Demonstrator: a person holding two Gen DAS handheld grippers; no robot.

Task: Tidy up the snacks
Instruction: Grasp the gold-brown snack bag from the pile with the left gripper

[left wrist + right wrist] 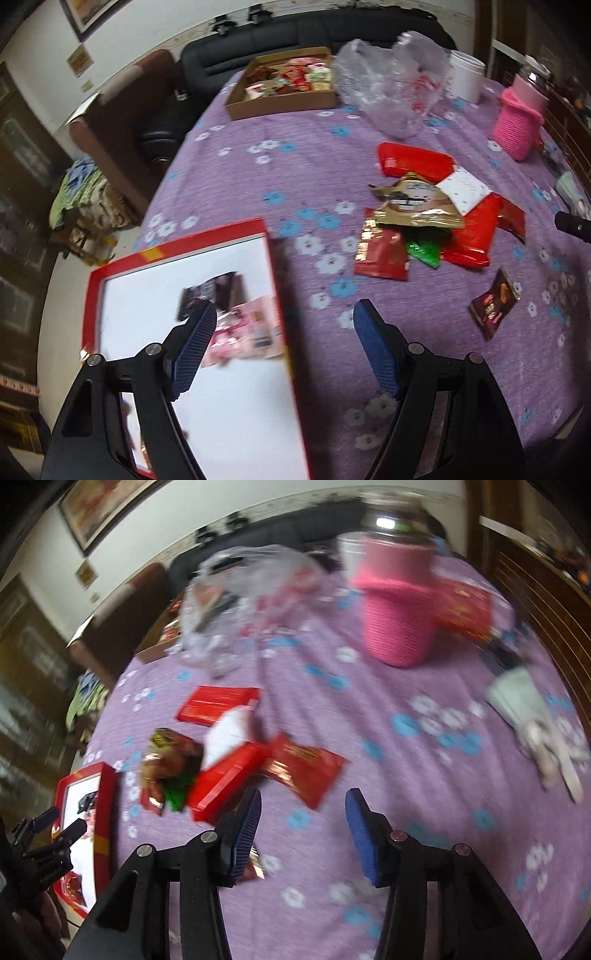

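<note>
With both sets of tongs open and empty | red wrapper (306, 771) just ahead-left of right gripper (303, 830), long axis diagonal | left gripper (284, 347) over red box (96, 284), farther

The left claw (284, 314) gapes empty at the bottom of the frame, its left pad over a red-rimmed white tray (229, 369) holding pink packets (245, 332). At right, mixed snack wrappers (424, 214) lie heaped on the purple floral bench (277, 173).
</note>
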